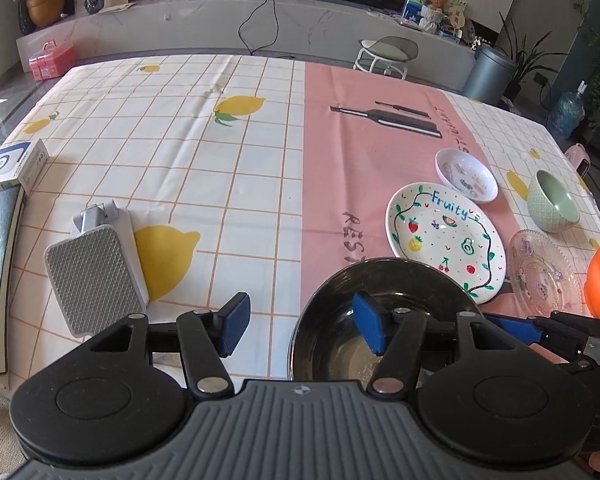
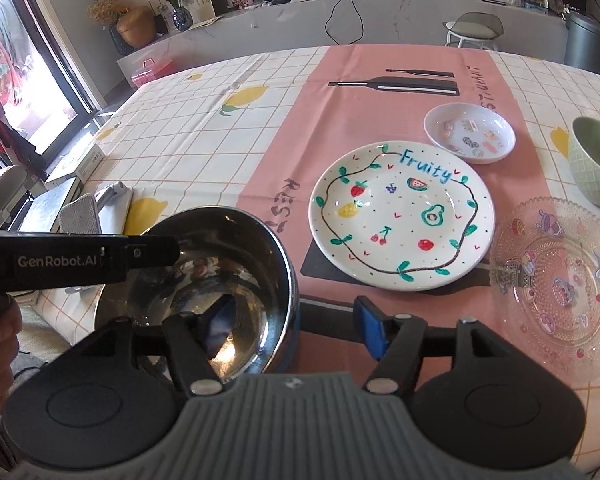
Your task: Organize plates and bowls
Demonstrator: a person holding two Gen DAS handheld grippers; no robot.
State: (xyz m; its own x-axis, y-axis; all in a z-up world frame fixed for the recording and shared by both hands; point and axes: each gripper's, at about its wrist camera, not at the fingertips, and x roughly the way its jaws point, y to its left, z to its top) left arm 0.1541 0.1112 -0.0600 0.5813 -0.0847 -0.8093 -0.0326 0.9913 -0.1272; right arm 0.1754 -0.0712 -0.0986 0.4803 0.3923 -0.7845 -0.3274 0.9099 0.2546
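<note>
Steel dominates the near edge: a shiny round stainless-steel bowl (image 2: 204,280) sits on the tabletop (image 1: 228,152) closest to the person, with both tools straddling its rim. The left hand-held gripper (image 1: 300,324) has one blue pad inside the bowl and the other outside on the left, jaws apart and not pressing; the right hand-held gripper (image 2: 296,332) mirrors this from the opposite side, one finger in the bowl, one outside, jaws likewise spread. That reads as a two-sided hold let go, the bowl likely set down here as the base of a stack. Both tools angle steeply downward, meeting over the bowl.

Just beyond lies a white ceramic plate painted with fruit and the word "Fruity" (image 2: 400,216), flat on the pink strip of the cloth, and beside it on the right a clear patterned glass plate (image 2: 556,280). Farther off sit a small white dish with stickers (image 2: 470,132) and a pale green ribbed bowl (image 2: 596,164), all separate, none yet nested
</note>
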